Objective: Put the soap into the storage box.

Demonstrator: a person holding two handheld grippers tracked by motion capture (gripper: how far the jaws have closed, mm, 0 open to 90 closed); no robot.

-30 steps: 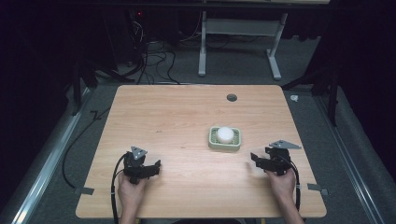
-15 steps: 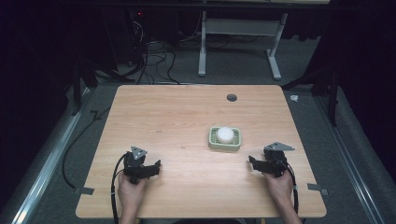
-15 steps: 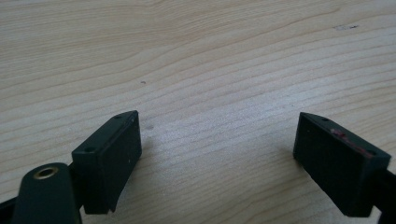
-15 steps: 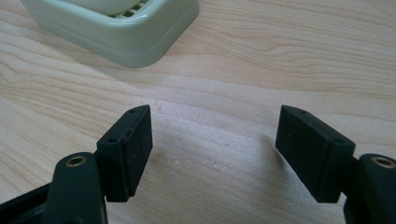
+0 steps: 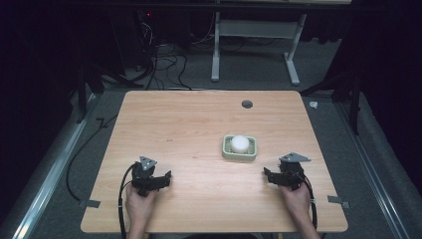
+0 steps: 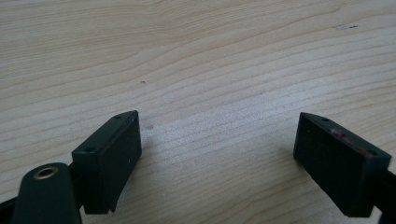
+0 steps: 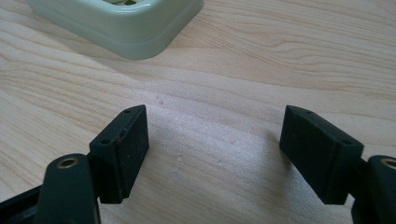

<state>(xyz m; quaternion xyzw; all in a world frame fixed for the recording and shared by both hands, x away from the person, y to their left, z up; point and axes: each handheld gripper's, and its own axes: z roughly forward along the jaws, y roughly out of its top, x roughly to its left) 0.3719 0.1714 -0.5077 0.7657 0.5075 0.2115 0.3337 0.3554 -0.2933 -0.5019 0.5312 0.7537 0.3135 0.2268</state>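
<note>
bench point(image 5: 199, 129): light wood top, grain running across, small dark round hole point(image 5: 247, 104) near the far edge; grey carpet floor around it, cables and a white frame beyond the far side.

tray point(image 5: 240, 148): pale green, rounded corners, on the bench right of centre. its near corner point(image 7: 140, 28) shows at the top of the right gripper view, flat on the wood.

ball point(image 5: 239, 143): white, round, sitting inside the tray.

left hand-held gripper point(image 5: 166, 177): near the front left of the bench, held by a hand point(image 5: 139, 204) coming in from the bottom edge, cable looping off to the side. jaws spread wide in the left gripper view point(image 6: 217, 161), bare wood between them, nothing gripped. well apart from the tray.

right hand-held gripper point(image 5: 267, 174): near the front right of the bench, held by the other hand point(image 5: 296, 199), grey three-cornered plate on top. jaws spread wide in the right gripper view point(image 7: 215, 154), bare wood between them, nothing gripped. pointed toward the tray, which lies near and just ahead, not touching.
</note>
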